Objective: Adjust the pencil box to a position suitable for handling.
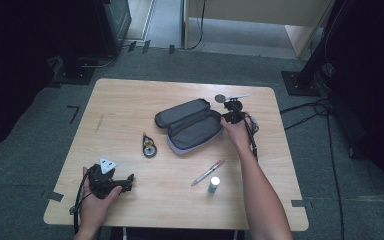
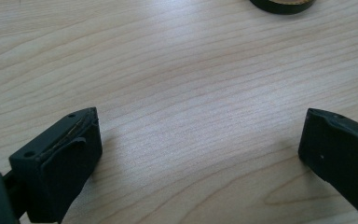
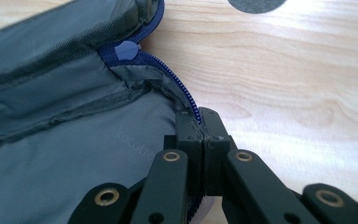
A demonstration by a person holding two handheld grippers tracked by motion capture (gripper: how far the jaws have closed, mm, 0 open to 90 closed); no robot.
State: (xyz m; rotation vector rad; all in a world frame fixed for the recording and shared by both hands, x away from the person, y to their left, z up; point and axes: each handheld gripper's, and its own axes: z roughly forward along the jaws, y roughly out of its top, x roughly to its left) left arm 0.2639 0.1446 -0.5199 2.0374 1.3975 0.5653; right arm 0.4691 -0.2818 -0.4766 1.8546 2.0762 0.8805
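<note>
Nearest the lens, lower left of the high view: left gripper (image 1: pixel 129 181) held low in a hand over the wooden table (image 1: pixel 130 95), jaws spread wide with bare wood between them in the left gripper view (image 2: pixel 200 140), nothing gripped. Just right of that and higher, near frame centre: small black and gold roll of tape (image 1: pixel 149 148) lying flat, its edge peeking in at the top of the left gripper view (image 2: pixel 283 4). Centre, slightly up: grey pencil case (image 1: pixel 190 125) lying unzipped and folded open, both halves flat on the wood. Below and right of it: pen (image 1: pixel 208 172) lying slantwise, and just beside its lower end a small green-bodied, white-capped glue stick (image 1: pixel 213 185) standing upright. Right of centre, at the case's right end: right gripper (image 1: pixel 226 120), jaws pressed together on the blue zipper edge (image 3: pixel 186 95) of the case, seen pinched between the black tips in the right gripper view (image 3: pixel 200 122). Grey lining (image 3: pixel 74 140) spread across the left of that view, bare wood on the right.
</note>
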